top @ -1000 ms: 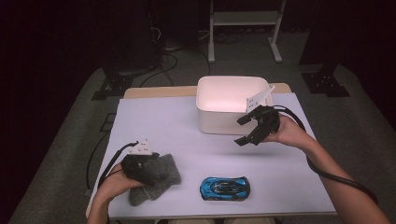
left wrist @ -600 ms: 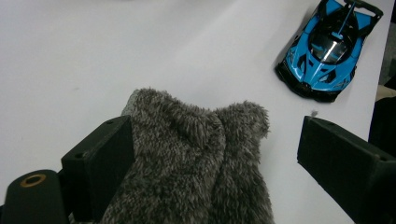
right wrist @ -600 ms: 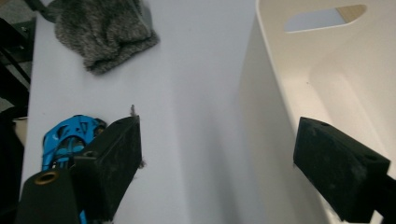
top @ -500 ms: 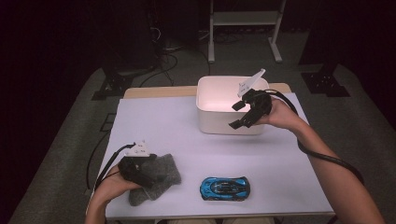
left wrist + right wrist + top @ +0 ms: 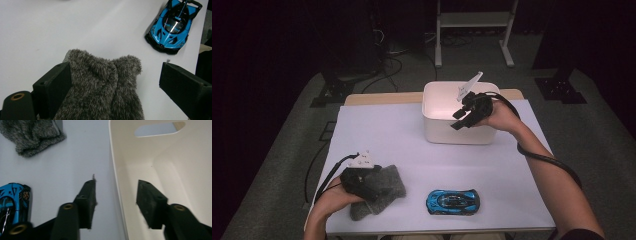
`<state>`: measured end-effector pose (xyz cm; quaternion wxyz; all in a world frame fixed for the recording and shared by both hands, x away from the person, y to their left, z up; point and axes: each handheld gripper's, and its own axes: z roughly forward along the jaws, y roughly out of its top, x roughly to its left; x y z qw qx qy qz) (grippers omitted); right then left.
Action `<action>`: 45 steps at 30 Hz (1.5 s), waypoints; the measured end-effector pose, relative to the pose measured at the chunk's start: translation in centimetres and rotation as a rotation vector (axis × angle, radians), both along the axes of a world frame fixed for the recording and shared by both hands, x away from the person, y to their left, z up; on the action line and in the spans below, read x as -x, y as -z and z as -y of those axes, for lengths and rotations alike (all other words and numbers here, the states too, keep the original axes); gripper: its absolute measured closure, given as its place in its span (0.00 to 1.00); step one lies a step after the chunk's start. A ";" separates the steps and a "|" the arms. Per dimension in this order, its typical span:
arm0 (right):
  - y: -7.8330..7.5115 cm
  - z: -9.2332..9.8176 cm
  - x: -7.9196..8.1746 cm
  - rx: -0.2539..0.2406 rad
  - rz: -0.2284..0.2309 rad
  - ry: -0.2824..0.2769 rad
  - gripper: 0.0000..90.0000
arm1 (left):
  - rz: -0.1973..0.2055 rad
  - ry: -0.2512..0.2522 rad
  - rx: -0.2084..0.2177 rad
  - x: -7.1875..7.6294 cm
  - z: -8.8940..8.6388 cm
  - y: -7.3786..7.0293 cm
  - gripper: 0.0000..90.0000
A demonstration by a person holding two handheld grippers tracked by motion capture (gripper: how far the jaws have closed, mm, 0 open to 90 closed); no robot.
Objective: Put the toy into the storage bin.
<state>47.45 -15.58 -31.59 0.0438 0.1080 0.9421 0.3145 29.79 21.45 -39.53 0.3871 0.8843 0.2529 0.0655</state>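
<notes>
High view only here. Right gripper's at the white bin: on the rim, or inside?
Observer: Right gripper straddles the bin wall, one jaw outside and one inside. The jaws have just been closing and don't touch the wall yet.
Operator: Anything in the bin?
Observer: What shows of its inside is bare.
Operator: Left gripping the cloth?
Observer: No. Left gripper is open. The cloth lies between the jaws, against one and clear of the other.
</notes>
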 end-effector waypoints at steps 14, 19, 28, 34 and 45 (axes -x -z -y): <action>0.4 -0.5 -0.3 0.022 0.005 -0.038 0.94 | -0.002 -0.003 -0.015 -0.1 0.0 0.0 0.12; 0.4 -0.5 -0.2 0.014 -0.006 -0.051 0.95 | -0.007 -0.006 -0.018 -0.1 0.0 0.1 0.12; 0.4 -0.8 1.1 0.003 -0.016 -0.087 0.95 | -0.004 -0.013 -0.007 0.0 0.0 0.1 0.12; 0.5 -1.0 2.5 -0.006 -0.024 -0.119 0.95 | -0.006 0.006 -0.028 0.0 0.1 0.2 0.12; 0.4 -2.1 5.5 0.005 -0.025 -0.161 0.95 | -0.004 0.015 -0.030 0.1 0.4 0.2 0.12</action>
